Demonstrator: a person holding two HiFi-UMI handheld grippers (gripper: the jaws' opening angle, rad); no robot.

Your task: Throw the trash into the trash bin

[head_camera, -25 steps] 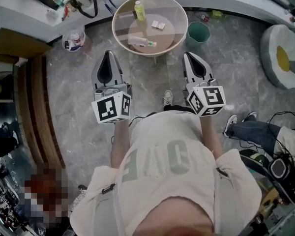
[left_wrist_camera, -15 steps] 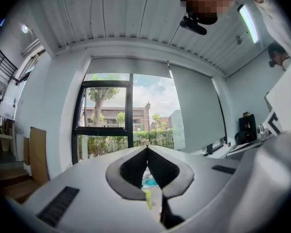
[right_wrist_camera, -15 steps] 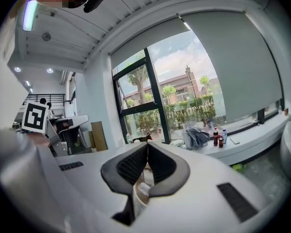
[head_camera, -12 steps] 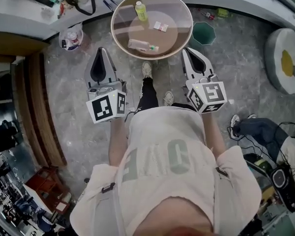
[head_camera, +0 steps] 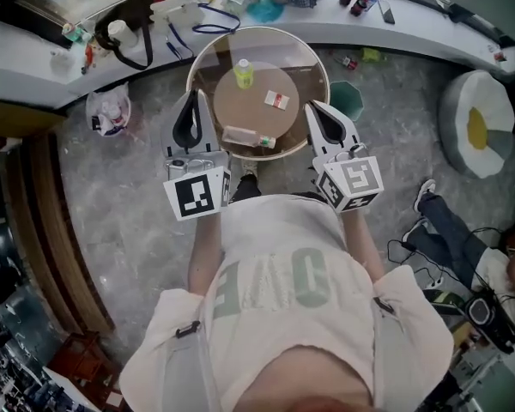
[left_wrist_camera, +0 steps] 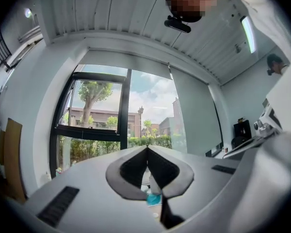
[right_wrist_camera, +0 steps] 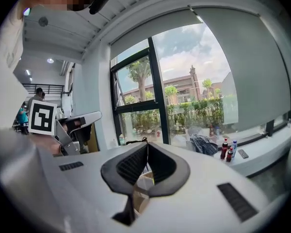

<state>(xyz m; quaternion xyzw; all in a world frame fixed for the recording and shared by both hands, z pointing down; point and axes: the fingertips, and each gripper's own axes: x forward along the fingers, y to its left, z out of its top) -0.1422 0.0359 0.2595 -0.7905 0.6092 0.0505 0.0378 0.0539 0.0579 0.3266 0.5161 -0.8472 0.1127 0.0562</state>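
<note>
Trash is all on the round counter [head_camera: 215, 54], none of it in hand. An upright bottle [head_camera: 244, 74] stands toward the far side, with a small packet [head_camera: 276, 100] to its right. A lying piece [head_camera: 245, 136], perhaps a second bottle on its side, rests at the near edge. The bin [head_camera: 350, 101] waits on the floor just right of the counter, and what is in it cannot be made out. By the look of things the job is at its very start, with every pick and every drop left to do.

On to the grippers. The left hand-held gripper [head_camera: 195, 94] hangs over the counter's left rim, jaws clenched tip to tip with nothing between them. Its own view shows only the closed pads and a window beyond. The right hand-held gripper [head_camera: 310, 106] sits at the right rim, near the bin, likewise clenched and empty. Neither touches any trash. The lying piece is the nearest item, between the two grippers and a little nearer the person. A gripper will have to open before any grasp, and that looks like the next call.
</note>
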